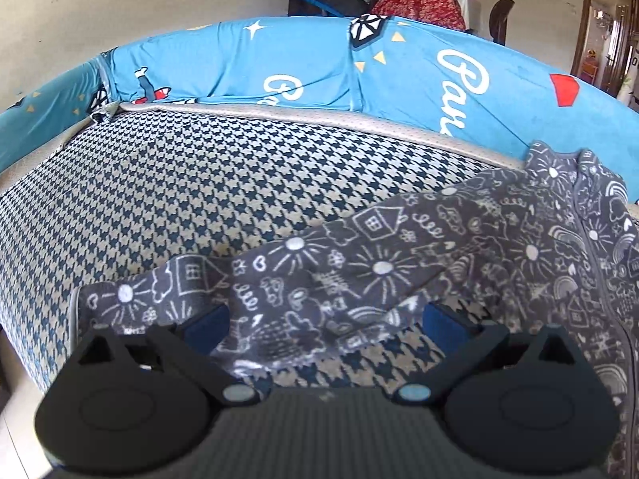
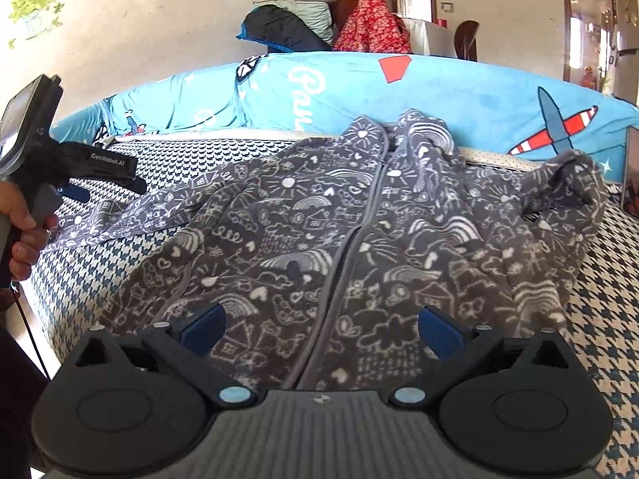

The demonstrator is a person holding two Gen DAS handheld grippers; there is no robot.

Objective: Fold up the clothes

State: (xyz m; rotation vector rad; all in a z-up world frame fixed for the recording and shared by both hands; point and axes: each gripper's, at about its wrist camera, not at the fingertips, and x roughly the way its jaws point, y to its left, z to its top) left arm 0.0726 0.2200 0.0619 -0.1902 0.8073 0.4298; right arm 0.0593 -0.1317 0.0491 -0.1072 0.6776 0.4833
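A grey fleece jacket (image 2: 339, 231) with white doodle print and a centre zip lies spread face up on a houndstooth sofa seat (image 2: 607, 279). Its left sleeve (image 1: 319, 275) stretches out across the seat (image 1: 179, 191). My left gripper (image 1: 325, 323) is open, its blue-padded fingers either side of the sleeve's cuff end. It also shows in the right wrist view (image 2: 104, 183), just over the sleeve end. My right gripper (image 2: 321, 329) is open over the jacket's bottom hem, straddling the zip. The right sleeve (image 2: 567, 187) is bunched up.
A blue printed cover (image 1: 319, 64) drapes the sofa back behind the jacket. Piled clothes (image 2: 319, 28) and a chair stand beyond it. The seat's front edge drops off at the left (image 2: 44, 303).
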